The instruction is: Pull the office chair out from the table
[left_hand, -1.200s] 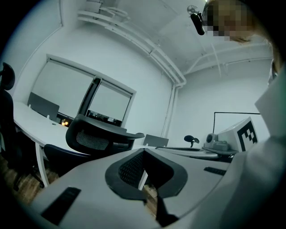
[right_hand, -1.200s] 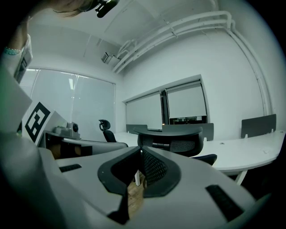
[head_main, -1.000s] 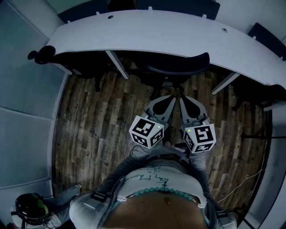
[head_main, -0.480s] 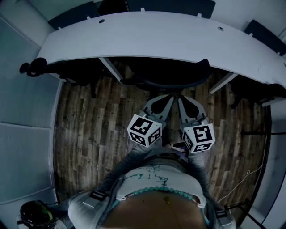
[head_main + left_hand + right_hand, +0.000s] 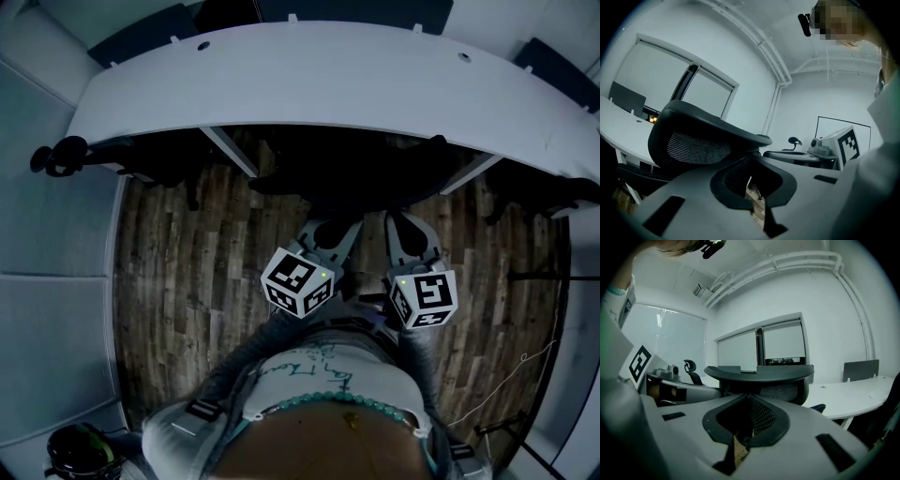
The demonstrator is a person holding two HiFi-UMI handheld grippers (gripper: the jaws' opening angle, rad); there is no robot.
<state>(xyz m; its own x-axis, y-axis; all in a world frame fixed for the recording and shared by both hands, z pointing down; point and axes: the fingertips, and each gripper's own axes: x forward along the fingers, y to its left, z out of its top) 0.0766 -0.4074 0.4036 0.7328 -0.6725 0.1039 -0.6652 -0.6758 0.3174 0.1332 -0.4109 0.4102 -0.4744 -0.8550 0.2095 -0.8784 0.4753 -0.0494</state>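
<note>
Black shadow hides most of the office chair [image 5: 349, 184] in the head view: it sits tucked under the near edge of the white table [image 5: 328, 84], at twelve o'clock from the person, its seat and base hard to make out. Its curved backrest is mesh in a solid frame. One chair, two claws: the left gripper [image 5: 751, 161] and the right gripper [image 5: 749, 398] are both clenched on nothing.

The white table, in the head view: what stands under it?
The black office chair stands partly under the white table, between two white table legs. Only its dark backrest shows; the tabletop and the shadow cover its seat and base.
</note>
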